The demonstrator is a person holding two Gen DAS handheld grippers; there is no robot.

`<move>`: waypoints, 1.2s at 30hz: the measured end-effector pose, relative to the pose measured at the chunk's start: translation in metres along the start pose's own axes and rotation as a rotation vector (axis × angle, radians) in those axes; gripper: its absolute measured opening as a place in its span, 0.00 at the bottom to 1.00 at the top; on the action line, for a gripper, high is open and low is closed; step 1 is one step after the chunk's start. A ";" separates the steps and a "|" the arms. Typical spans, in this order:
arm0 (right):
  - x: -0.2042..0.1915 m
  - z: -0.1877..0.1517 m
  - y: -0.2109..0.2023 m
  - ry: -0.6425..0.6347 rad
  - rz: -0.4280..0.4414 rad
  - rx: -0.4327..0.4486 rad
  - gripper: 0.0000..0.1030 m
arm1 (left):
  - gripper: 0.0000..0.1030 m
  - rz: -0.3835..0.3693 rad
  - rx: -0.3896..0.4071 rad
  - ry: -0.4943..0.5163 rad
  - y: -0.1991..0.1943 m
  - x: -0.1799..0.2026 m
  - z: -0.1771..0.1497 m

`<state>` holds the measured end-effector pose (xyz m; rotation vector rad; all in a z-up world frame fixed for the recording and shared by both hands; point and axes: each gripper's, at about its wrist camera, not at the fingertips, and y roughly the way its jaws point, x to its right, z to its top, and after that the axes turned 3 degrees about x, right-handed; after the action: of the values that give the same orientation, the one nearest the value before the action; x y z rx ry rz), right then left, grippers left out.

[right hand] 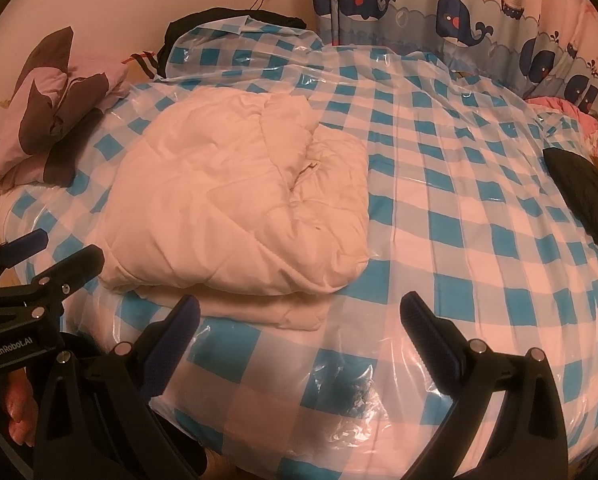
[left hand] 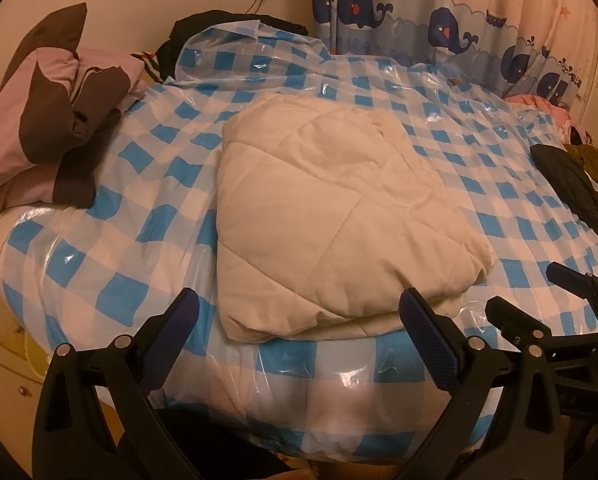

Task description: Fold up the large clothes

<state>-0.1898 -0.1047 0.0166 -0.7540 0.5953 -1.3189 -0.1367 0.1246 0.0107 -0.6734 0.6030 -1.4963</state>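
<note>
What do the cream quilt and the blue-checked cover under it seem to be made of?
Quilt: likely soft matte fabric with padded filling; stitched diamond lines and puffy rounded folds show. Cover: looks like thin glossy plastic film printed with blue and white checks; bright glare spots and crinkly translucent edges point to that, though a fabric layer beneath cannot be ruled out.

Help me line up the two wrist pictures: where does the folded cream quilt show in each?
Left wrist: folded cream quilt sits centre, just beyond the open fingers.
Right wrist: quilt lies left of centre.
Shared landmark: whale curtain behind the bed, upper right.
</note>
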 end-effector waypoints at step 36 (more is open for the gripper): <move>0.012 -0.006 0.012 0.002 0.012 -0.018 0.93 | 0.94 0.032 -0.027 0.028 0.016 0.009 0.002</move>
<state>-0.1847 -0.1163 0.0037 -0.7629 0.6132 -1.3052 -0.1241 0.1152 0.0007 -0.6617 0.6529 -1.4722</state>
